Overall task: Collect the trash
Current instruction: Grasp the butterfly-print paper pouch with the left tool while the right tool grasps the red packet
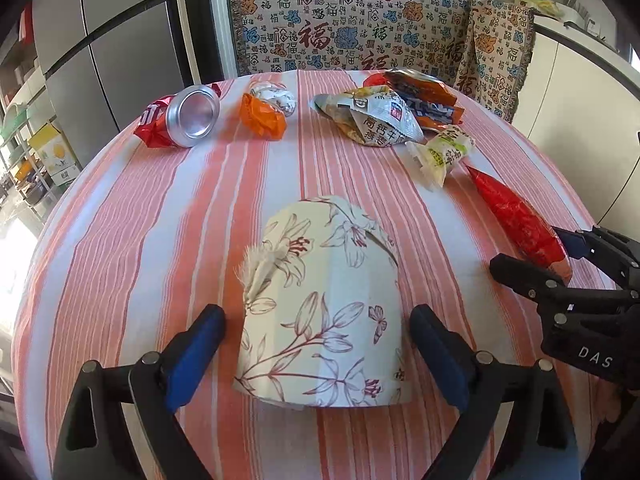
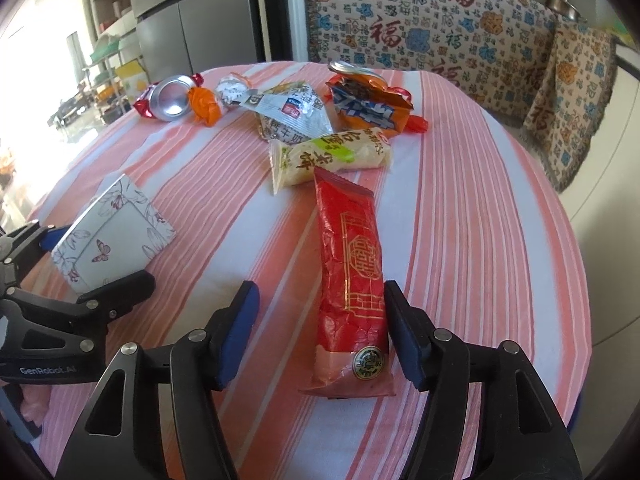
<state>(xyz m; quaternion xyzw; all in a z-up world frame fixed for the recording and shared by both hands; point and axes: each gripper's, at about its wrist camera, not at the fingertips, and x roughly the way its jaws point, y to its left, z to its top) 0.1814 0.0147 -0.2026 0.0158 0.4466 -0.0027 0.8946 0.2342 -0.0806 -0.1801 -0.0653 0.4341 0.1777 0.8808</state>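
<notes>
Trash lies on the striped table, and both grippers are wide open around two items.

The long red wrapper (image 2: 352, 280) lies near the table's near edge, between the spread fingers of the right gripper (image 2: 320, 328), which grips nothing. The left gripper (image 1: 318, 344) is open too, around the floral box (image 1: 320, 304), not touching it. Near the far edge lie a crushed can (image 1: 188, 118), an orange wrapper (image 1: 262, 116) and snack bags (image 1: 376, 114).

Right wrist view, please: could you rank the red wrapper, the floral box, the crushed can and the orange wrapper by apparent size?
1. red wrapper, though it is nearest the camera
2. floral box
3. crushed can
4. orange wrapper, close to the can
</notes>
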